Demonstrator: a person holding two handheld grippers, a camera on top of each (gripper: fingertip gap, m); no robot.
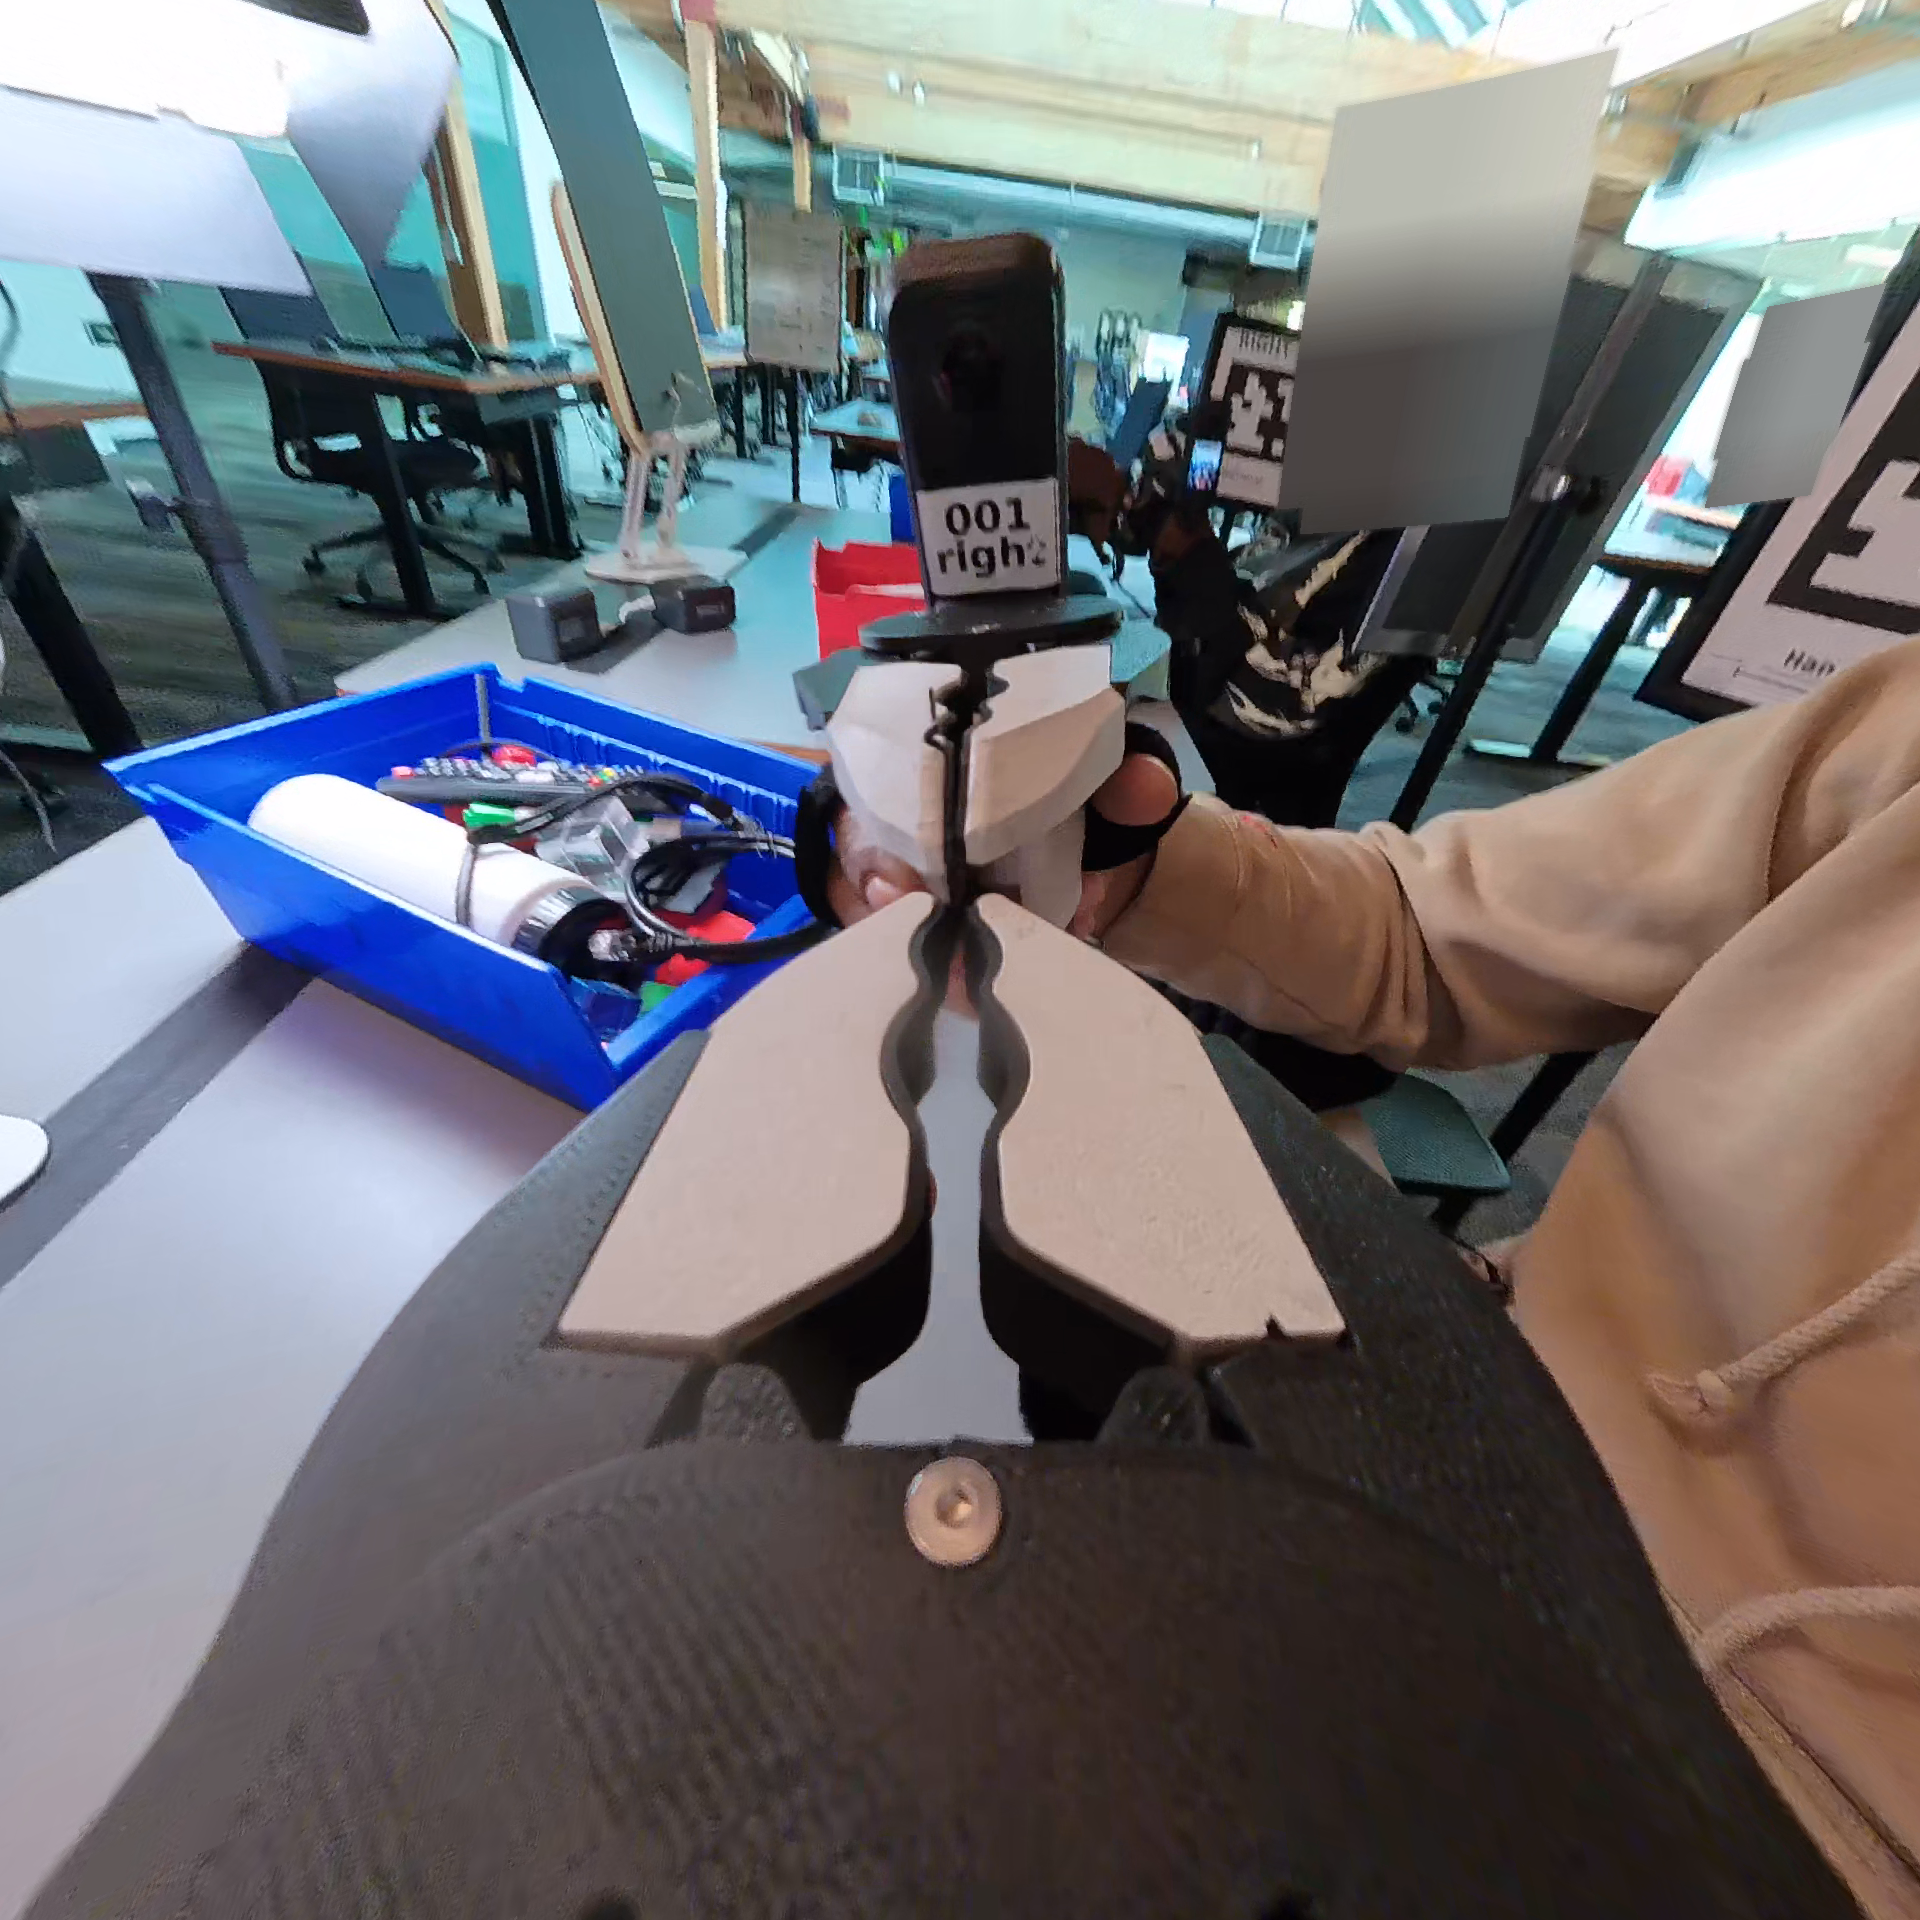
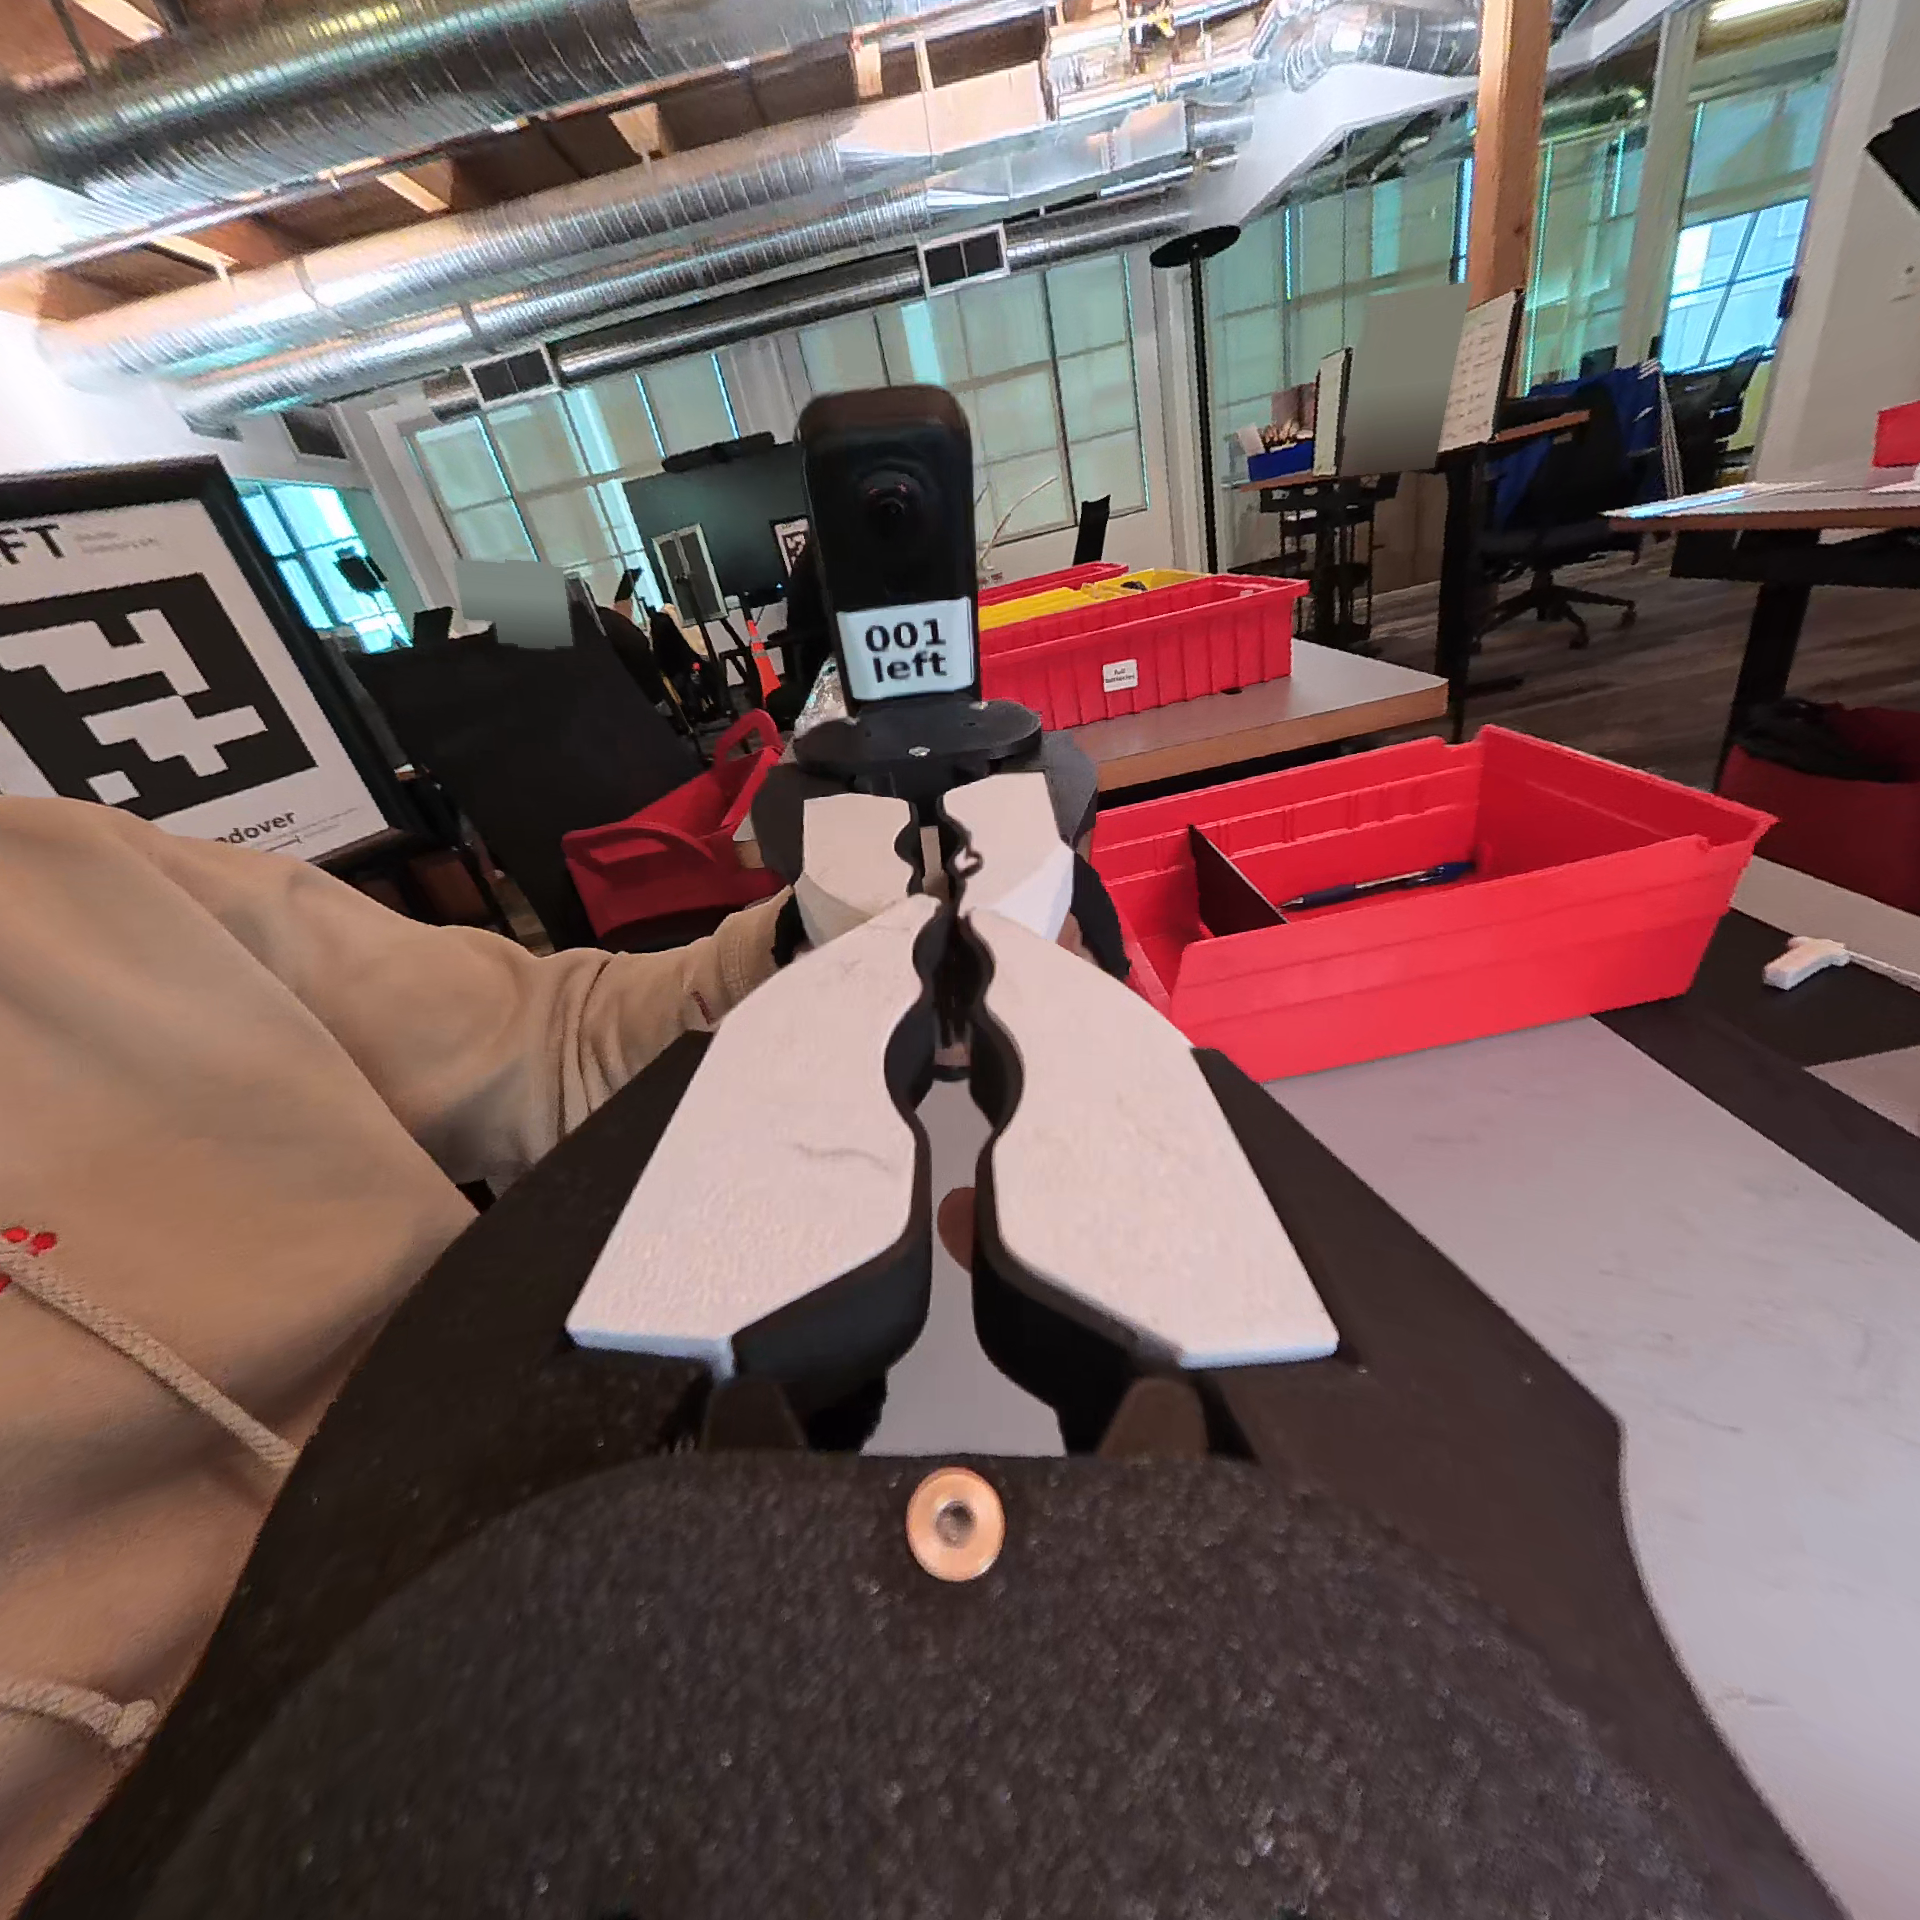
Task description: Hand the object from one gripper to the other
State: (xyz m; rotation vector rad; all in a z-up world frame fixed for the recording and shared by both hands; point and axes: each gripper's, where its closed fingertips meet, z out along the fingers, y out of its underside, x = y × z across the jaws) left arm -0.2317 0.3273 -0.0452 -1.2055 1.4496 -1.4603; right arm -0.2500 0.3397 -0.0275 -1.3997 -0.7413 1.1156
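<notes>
Black and thin, the object (image 1: 954,800) looked light and stiff; both tools, left (image 1: 954,920) and right (image 2: 954,920), clenched it tip to tip.

The left gripper (image 1: 956,914) is showing matt, grainy pale finger plates on a black body with a ribbed, printed-looking texture, and a shiny metal screw (image 1: 954,1511) is sitting in that body. The right gripper (image 2: 951,920) is wearing the same chalky plates, its black shell looking rough and pebbled. The blue bin (image 1: 416,935) at the bench's far left edge is gleaming like smooth moulded plastic, and the red bin (image 2: 1455,956) is looking equally glossy. A beige sleeve (image 1: 1455,914) is appearing as soft matt cloth. The bench top (image 2: 1507,1195) is looking smooth and faintly sheened.
</notes>
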